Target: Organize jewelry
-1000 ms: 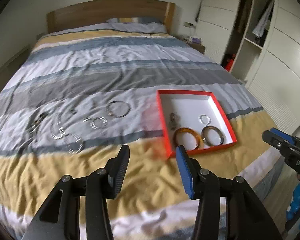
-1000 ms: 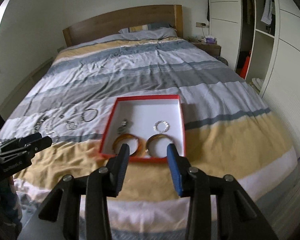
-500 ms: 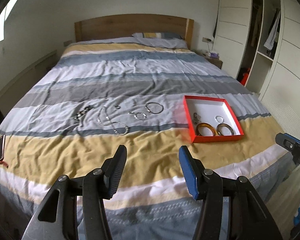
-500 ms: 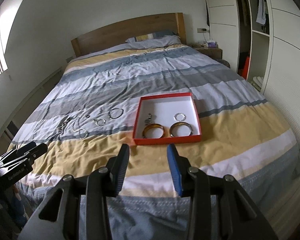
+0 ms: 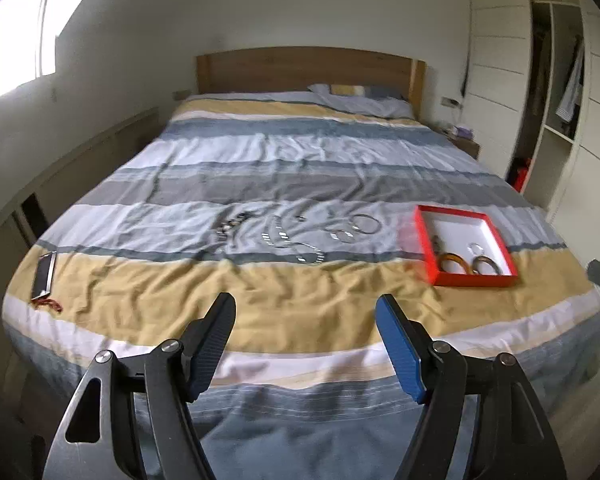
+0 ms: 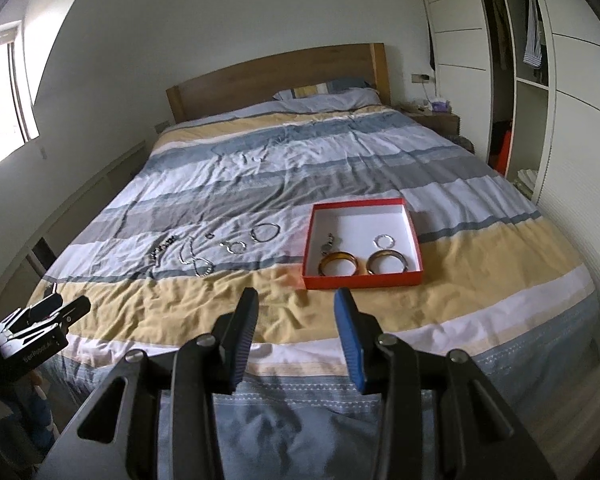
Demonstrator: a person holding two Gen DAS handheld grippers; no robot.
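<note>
I see a big bed [image 6: 340, 152] with a striped cover in blue, grey, white and yellow. My left gripper [image 5: 306, 318] hangs in the air over the foot of the bed, and its jaws are spread wide with nothing between them. My right gripper [image 6: 296, 312] also hangs over the foot of the bed, with its jaws apart and nothing in them. A red box [image 6: 362, 280] with a white inside sits on the cover, to the right of the middle, near the yellow stripe. Inside the box, at the near side, an amber bangle [image 6: 338, 265] lies just beside a brown and silver bangle [image 6: 386, 261]. Behind them in the box are a small silver ring [image 6: 384, 241] and a small dark piece [image 6: 329, 243] that I cannot make out well. To the left of the box, more jewelry lies loose on the white and grey stripes. There is a thin silver bangle [image 6: 265, 232] nearest the box, then a smaller silver hoop [image 6: 236, 247], then a silver chain [image 6: 198, 262] in a loopy shape, and a dark beaded bracelet [image 6: 162, 249] farthest left. A tiny ring [image 6: 210, 235] lies between them, too small to see well. At the far left edge of the bed, a flat dark thing with a red string [image 5: 44, 276] lies on the yellow stripe. A wooden headboard [image 5: 308, 68] and a pillow [image 5: 364, 98] are at the far end, and a white wardrobe [image 6: 540, 80] stands on the right.
</note>
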